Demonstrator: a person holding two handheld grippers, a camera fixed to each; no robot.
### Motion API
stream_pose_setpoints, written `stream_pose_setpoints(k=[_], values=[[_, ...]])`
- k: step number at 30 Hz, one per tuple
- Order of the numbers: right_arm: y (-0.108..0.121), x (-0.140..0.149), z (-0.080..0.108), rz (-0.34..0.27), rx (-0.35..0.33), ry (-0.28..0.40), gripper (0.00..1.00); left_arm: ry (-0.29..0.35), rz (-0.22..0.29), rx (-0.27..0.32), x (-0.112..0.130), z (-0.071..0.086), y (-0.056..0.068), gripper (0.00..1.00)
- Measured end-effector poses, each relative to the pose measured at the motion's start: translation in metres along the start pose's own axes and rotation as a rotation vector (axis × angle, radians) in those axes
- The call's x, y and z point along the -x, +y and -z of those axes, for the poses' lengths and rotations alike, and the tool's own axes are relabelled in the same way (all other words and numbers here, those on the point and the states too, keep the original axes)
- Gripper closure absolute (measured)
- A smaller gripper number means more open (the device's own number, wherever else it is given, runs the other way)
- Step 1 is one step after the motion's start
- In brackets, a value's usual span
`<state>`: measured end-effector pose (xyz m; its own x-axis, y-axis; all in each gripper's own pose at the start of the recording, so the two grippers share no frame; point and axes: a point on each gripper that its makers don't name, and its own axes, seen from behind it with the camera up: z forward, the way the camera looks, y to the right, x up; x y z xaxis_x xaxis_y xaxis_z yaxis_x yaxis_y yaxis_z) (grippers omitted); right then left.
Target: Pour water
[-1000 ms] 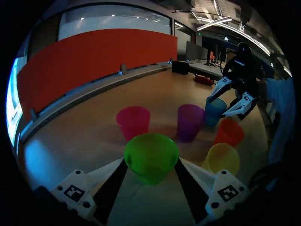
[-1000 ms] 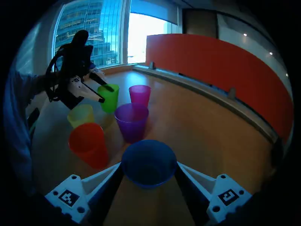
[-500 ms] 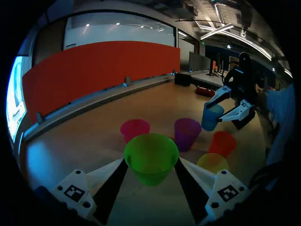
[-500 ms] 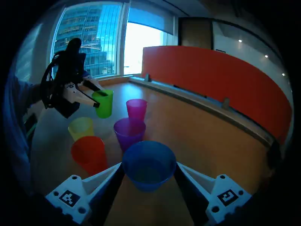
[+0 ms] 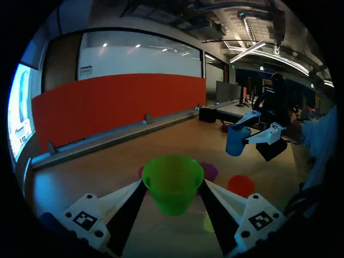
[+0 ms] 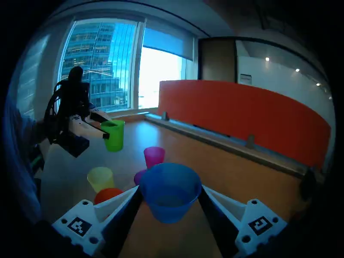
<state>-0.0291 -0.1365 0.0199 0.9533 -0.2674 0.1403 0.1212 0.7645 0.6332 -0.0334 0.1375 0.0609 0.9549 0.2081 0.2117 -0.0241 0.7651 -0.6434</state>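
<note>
Between the white fingers of the left gripper (image 5: 172,184), the green cup (image 5: 173,195) sits clamped on both sides, its mouth open to the camera. Across the wooden table (image 5: 107,172) in the left gripper view, the right gripper (image 5: 240,132) grips the blue cup (image 5: 234,142) in the air, well above the tabletop and close to upright. Below it stand the purple cup (image 5: 210,171) and the orange cup (image 5: 241,185), both partly hidden by the near fingers.

From the right gripper view, the right gripper (image 6: 170,191) pinches the blue cup (image 6: 170,204) from both sides. Farther off on the left, the left gripper (image 6: 107,129) holds the green cup (image 6: 115,136) upright above the table (image 6: 223,172). On the table between them stand a pink cup (image 6: 154,155), a yellow cup (image 6: 100,177), the orange cup (image 6: 107,194) and a sliver of the purple cup (image 6: 139,175)
</note>
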Motion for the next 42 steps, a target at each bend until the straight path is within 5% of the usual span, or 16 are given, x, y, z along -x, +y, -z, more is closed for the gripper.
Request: stream_pose_setpoints(k=[17, 42], values=[[-0.003, -0.097, 0.03, -0.012, 0.0, 0.17, 0.09, 0.158, -0.028, 0.003, -0.072, 0.029, 0.034, 0.14], [-0.041, -0.131, 0.029, 0.109, -0.066, 0.184, 0.09, 0.231, -0.025, 0.05, -0.094, 0.039, 0.074, 0.15]])
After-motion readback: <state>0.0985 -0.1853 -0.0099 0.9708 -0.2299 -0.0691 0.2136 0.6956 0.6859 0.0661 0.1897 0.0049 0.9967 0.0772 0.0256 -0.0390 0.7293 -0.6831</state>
